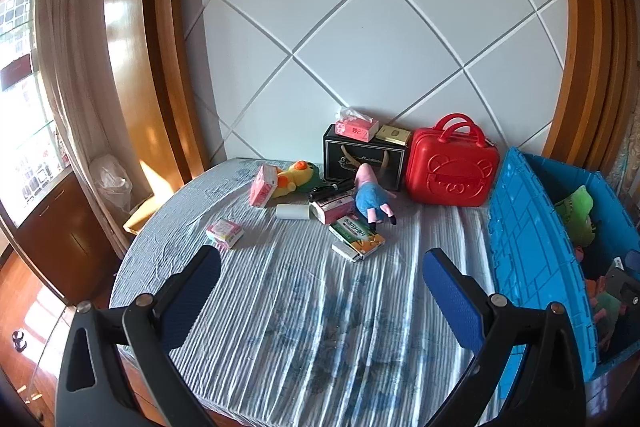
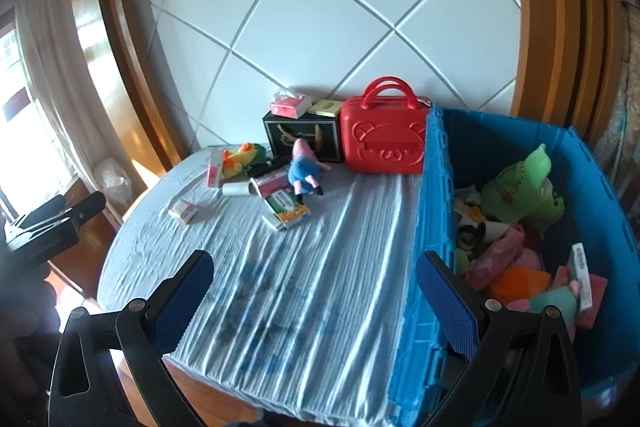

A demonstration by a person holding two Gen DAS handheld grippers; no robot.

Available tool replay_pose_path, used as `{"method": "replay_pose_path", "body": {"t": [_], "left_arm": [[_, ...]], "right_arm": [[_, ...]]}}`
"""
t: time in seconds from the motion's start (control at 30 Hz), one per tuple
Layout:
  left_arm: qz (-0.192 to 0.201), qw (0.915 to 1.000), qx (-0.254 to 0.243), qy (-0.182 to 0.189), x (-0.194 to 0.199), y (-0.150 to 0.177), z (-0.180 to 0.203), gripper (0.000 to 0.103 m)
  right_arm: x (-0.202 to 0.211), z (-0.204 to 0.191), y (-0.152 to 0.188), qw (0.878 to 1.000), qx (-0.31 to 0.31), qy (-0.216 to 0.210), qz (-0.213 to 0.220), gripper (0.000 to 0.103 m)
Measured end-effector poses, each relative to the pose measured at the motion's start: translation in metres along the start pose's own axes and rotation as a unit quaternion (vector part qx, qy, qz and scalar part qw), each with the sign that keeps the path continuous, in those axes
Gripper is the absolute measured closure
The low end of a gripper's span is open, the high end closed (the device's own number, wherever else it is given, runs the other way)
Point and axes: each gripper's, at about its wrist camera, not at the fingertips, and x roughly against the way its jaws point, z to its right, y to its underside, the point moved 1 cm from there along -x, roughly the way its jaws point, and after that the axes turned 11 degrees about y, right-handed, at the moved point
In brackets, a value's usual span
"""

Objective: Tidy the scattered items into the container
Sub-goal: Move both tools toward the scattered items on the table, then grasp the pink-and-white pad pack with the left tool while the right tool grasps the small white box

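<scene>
Both the left gripper (image 1: 322,291) and right gripper (image 2: 314,291) hang released and empty above the striped pale-blue bed (image 1: 304,307), beside the blue plastic crate (image 2: 436,187) of toys.

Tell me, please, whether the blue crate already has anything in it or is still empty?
Partly filled: the blue crate already holds a green plush, an orange soft item and other bits.

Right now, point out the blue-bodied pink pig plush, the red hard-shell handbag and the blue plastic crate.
blue-bodied pink pig plush (image 1: 370,196), left wrist view, blue belly.
red hard-shell handbag (image 1: 452,171), left wrist view, embossed front.
blue plastic crate (image 2: 434,163), right wrist view, near wall.
</scene>
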Motion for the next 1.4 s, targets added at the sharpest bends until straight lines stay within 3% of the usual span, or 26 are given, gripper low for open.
{"method": "replay_pose_path", "body": {"t": [0.33,0.63,1.03,1.27,1.4], "left_arm": [[-0.033,0.9994,0.003,0.009,-0.081,0.006,-0.089,0.001],[-0.080,0.9967,-0.013,0.000,-0.182,0.032,-0.179,0.001],[-0.098,0.9951,-0.012,0.009,-0.314,0.058,-0.279,0.001],[-0.119,0.9927,-0.018,0.010,-0.407,0.066,-0.330,0.001],[-0.138,0.9901,-0.024,0.012,-0.449,0.076,-0.346,0.001]], "right_arm": [[-0.073,-0.076,-0.009,1.000,0.030,-0.003,0.002,0.001],[-0.190,-0.142,-0.006,0.998,0.043,-0.015,-0.036,0.001],[-0.345,-0.231,0.026,0.989,0.109,-0.038,-0.089,0.001],[-0.410,-0.255,0.043,0.985,0.124,-0.038,-0.117,0.001],[-0.449,-0.255,0.055,0.982,0.131,-0.017,-0.133,0.001]]}}
